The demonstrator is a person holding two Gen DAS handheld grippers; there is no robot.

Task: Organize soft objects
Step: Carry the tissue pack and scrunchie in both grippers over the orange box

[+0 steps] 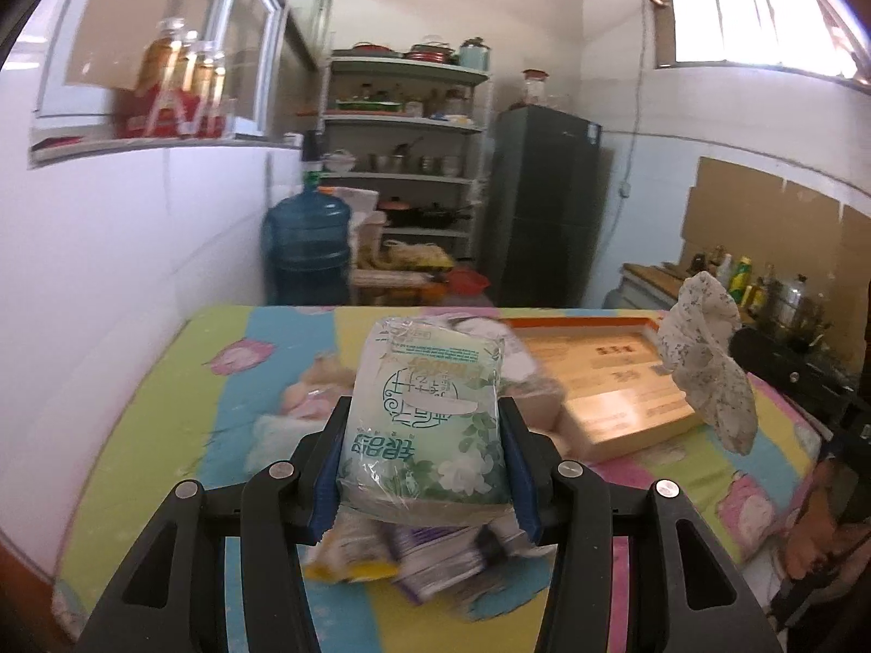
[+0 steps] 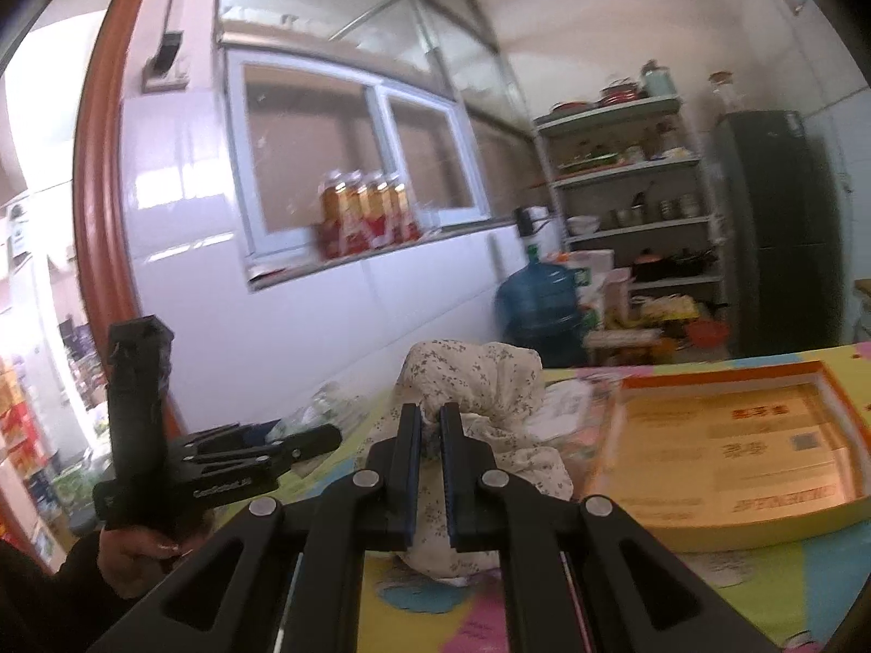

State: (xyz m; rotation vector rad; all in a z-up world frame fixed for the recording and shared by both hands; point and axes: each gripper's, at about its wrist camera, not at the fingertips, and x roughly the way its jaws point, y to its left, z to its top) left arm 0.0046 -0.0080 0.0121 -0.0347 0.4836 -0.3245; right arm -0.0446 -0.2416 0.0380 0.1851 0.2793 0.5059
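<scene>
Desk (image 1: 163,408): the widest surface, under a smooth cloth of green, blue, yellow and pink blocks with printed pink flowers; everything below rests on it or hangs over it.
Box (image 1: 609,381): shallow rectangular cardboard tray, orange rim, pale yellow walls, printed text on its flat floor; it lies on the desk's far right part. In my right view it sits just right of the cloth (image 2: 729,451).
Floral cloth (image 2: 479,381): soft cream fabric with a small dark sprig print, crumpled into loose folds; lifted off the desk, bunched above my fingers and hanging below them. From the left view it dangles in the air at the box's right end (image 1: 702,364).
Tissue pack (image 1: 424,413): soft rectangular pillow in glossy crinkled film, pale green and white with white flowers and printed characters; held up over the desk, tilted away from me.
Pile beneath the pack (image 1: 413,560): blurred soft packets, one yellow, one purple and white, lying on the desk near my left fingers.
My left gripper (image 1: 424,457): black fingers with blue pads, spread fairly wide, pressing both long sides of the tissue pack.
My right gripper (image 2: 430,430): black fingers with blue pads, nearly together, pinching a fold of the floral cloth.
</scene>
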